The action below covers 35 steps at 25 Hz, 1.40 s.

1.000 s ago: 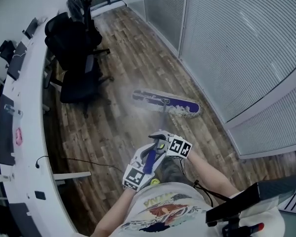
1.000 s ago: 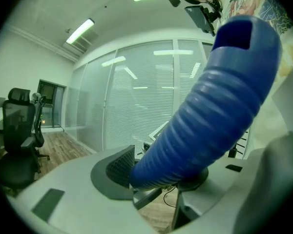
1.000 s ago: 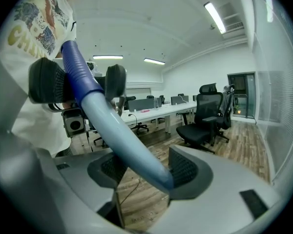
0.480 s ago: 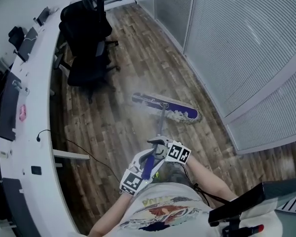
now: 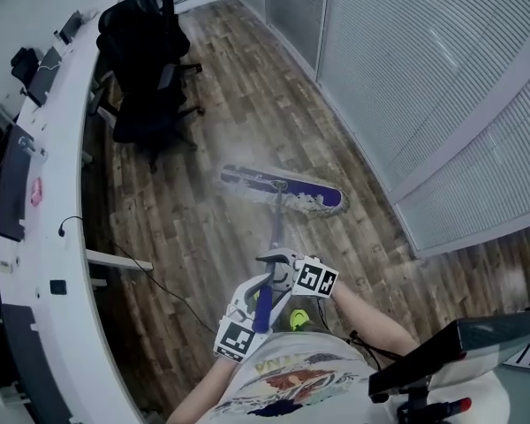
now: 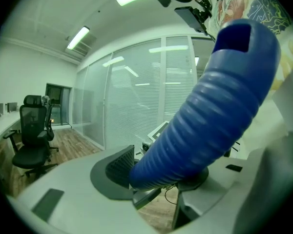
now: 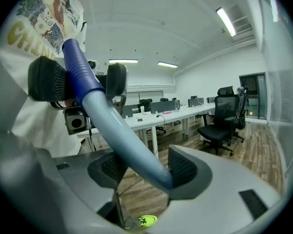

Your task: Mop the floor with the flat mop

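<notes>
At 6 o'clock the left gripper [image 5: 258, 297] is clamped on the ribbed blue grip [image 6: 205, 111] of the mop handle. Just ahead of it, the right gripper [image 5: 281, 265] is closed on the pale blue pole [image 7: 122, 135]. The purple flat mop head with white fringe [image 5: 283, 190] lies flat on the brown wood-plank floor [image 5: 185, 254] at 12 o'clock. A black office chair [image 5: 141, 87] sits at 11 and a blind-covered glass wall [image 5: 424, 60] at 2. Looks mid-job: the floor is paler around the head, and the planks toward the chair and along the wall are probably still to do.

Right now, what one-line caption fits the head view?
Left gripper and right gripper grip the mop handle, mop head flat on the wood floor between curved desk and glass wall.
</notes>
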Tool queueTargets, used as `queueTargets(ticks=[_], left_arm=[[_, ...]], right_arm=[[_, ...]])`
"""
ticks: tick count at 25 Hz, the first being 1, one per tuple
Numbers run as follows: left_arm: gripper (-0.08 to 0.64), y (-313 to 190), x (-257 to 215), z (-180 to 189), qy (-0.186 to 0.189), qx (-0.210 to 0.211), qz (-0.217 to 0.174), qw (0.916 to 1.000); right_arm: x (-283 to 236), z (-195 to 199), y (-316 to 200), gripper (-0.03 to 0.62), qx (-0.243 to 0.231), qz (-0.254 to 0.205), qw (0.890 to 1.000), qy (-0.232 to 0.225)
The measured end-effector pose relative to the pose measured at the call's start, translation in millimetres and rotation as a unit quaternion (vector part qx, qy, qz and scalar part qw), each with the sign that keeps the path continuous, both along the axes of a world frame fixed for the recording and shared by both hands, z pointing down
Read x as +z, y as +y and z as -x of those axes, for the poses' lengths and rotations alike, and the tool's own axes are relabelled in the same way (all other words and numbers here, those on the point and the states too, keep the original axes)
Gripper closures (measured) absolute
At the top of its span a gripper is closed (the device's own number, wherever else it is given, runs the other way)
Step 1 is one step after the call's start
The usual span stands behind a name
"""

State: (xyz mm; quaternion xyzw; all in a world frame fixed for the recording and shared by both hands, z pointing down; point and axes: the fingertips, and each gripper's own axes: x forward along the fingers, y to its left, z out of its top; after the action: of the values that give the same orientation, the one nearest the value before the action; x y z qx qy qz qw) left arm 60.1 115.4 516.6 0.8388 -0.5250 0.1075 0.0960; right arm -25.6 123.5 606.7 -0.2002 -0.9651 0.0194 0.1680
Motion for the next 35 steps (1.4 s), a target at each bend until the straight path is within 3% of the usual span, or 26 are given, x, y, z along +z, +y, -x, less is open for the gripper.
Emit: queueTargets(ticks=[8,16,19,25,30,35], left_arm=[[0.383,40.2,12.8,-52.3,-0.005,-0.022,-0.003,0.9997],[0.383,44.4,22.2,-55.7,0.001,-0.027,-0.008,0.9996],[0.382,35.0,24.7,-40.4,0.009,-0.024,-0.009,0.9996],[0.377,-22.9,20.2,19.8,0.019,-0.007,-0.012,0.9997],[0.374,-84.2,14.2,79.9,0.026,0.011,-0.017,0.9995],[0.374,-148.5,2.2,142.1,0.043,0.018,-0.030,0.9984]], right_arm=[[9.7,-53.2,42.7,0.350,-0.023,-0.001,1.000,0.002],[23.7,-55.5,48.0,0.350,-0.041,-0.017,0.999,0.006],[27.9,-40.3,38.2,0.350,-0.056,-0.020,0.998,0.009],[19.2,14.7,-20.6,0.350,-0.036,-0.011,0.999,0.006],[21.1,76.4,-84.8,0.350,-0.020,-0.019,0.999,0.025],[10.8,139.3,-151.2,0.350,0.012,-0.011,1.000,0.016]])
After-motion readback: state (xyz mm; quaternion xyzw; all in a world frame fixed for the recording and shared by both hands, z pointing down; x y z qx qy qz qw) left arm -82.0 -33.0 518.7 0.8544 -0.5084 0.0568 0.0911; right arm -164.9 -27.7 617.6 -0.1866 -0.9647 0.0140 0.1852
